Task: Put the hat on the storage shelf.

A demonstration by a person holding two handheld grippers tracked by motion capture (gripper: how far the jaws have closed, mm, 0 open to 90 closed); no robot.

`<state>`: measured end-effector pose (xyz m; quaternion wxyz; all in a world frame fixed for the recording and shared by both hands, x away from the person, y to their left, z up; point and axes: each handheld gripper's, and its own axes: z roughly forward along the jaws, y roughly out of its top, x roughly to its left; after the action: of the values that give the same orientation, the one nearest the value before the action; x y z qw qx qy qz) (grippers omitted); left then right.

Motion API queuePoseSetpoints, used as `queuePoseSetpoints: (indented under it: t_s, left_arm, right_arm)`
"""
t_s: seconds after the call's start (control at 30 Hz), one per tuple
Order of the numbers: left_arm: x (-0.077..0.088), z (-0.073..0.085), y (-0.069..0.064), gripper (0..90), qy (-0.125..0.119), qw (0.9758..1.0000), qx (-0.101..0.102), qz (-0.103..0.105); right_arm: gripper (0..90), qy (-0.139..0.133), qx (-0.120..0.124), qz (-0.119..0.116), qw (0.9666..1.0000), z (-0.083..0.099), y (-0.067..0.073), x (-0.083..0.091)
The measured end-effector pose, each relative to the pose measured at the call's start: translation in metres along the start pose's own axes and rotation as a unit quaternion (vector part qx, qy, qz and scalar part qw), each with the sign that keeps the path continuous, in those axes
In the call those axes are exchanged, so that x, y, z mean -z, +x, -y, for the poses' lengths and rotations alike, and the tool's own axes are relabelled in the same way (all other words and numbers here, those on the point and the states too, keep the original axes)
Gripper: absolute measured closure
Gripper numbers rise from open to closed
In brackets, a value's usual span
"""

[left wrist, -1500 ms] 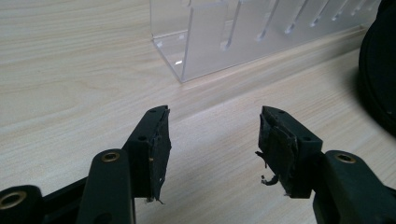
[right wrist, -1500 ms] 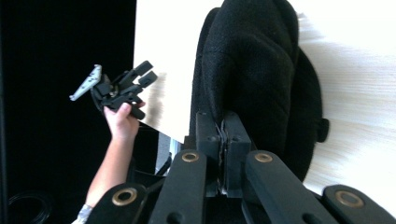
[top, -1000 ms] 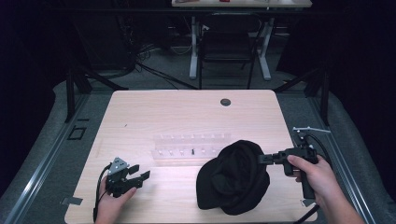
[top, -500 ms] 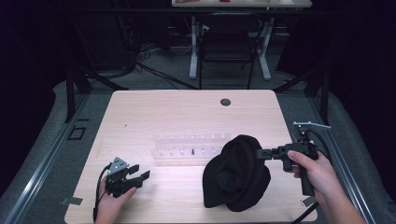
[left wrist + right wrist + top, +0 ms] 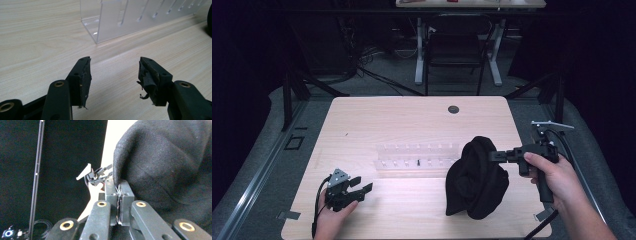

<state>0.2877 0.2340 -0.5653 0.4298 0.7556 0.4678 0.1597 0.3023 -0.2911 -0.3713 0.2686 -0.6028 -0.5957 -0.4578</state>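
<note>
Cloth of black knit fabric [image 5: 476, 177], bunched, hangs pinched in the right gripper [image 5: 493, 156] above the light wooden table [image 5: 402, 120].
Left gripper [image 5: 361, 185] rests released near the clear acrylic slotted rack [image 5: 417, 156], jaws apart.

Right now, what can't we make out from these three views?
- What kind of garment the black cloth is: bunched up in the high view, too close in the right gripper view.
- The table beneath it: covered in the high view.
- The small dark item in the clear rack: too small in the high view.
- The rack's far end: cut off by the left gripper view's top edge.
</note>
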Motion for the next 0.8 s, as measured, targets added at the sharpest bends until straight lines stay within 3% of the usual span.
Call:
queuePoseSetpoints:
  t_s: [0.3, 0.57, 0.8]
  left_arm:
    - [0.002, 0.000, 0.001, 43.8, -0.001, 1.0000, -0.002, -0.001]
    - [0.002, -0.001, 0.001, 43.9, -0.003, 1.0000, 0.001, 0.000]
    - [0.003, -0.001, 0.002, 43.9, -0.002, 1.0000, 0.001, 0.001]
  right_arm:
    - [88.2, -0.014, 0.003, -0.007, 0.9999, -0.006, 0.012, 0.003]
    - [88.2, -0.016, 0.022, -0.035, 0.9990, -0.014, 0.025, 0.000]
    - [88.2, -0.018, 0.039, -0.041, 0.9982, -0.019, 0.041, -0.006]
